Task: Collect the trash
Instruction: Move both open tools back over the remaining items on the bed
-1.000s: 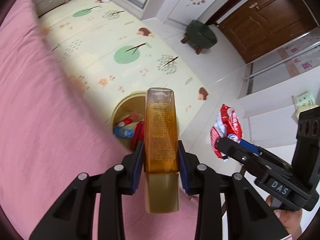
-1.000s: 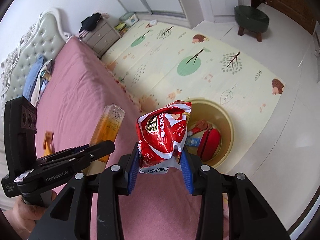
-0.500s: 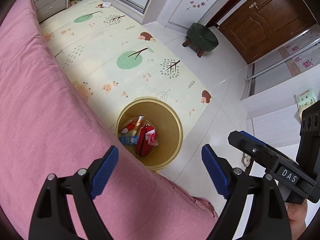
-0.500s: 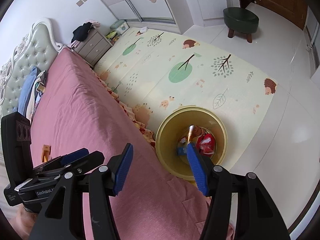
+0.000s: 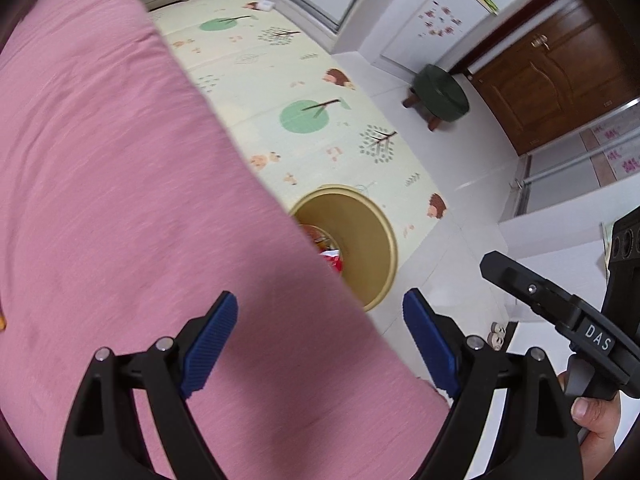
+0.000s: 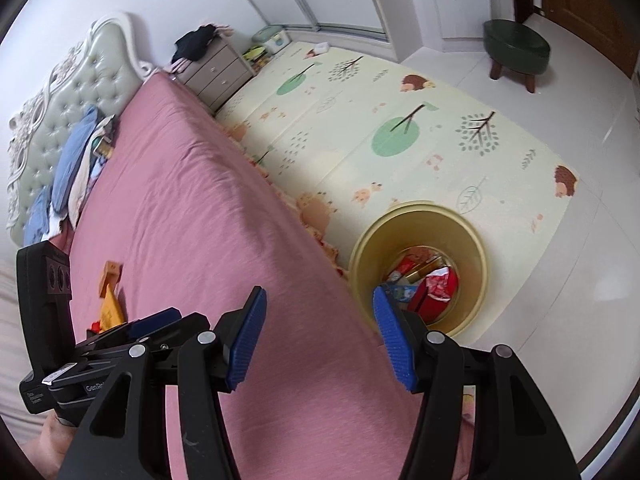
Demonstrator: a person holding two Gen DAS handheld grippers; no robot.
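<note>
A yellow bin [image 6: 474, 252] stands on the play mat against the side of the pink bed [image 6: 192, 200]. Inside it lie a red snack bag [image 6: 438, 286], an amber bottle [image 6: 424, 270] and other wrappers. In the left wrist view the bed edge hides part of the bin [image 5: 372, 248]. My left gripper [image 5: 320, 300] hovers over the bed edge, open wide and empty. My right gripper [image 6: 320, 294] is also open and empty, just left of the bin. An orange and yellow packet [image 6: 110, 298] lies on the bed further left.
A green stool [image 6: 516, 46] stands on the white tile near a wooden door [image 5: 560, 76]. A grey dresser [image 6: 216, 68] sits beyond the bed. Blue and white bedding [image 6: 72, 160] is piled at the padded headboard. The patterned mat [image 6: 400, 128] covers the floor beside the bed.
A second ago my left gripper held the amber bottle and my right the red snack bag over the bin. Both opened, both items now lie in the bin, and the grippers drew back over the bed.
</note>
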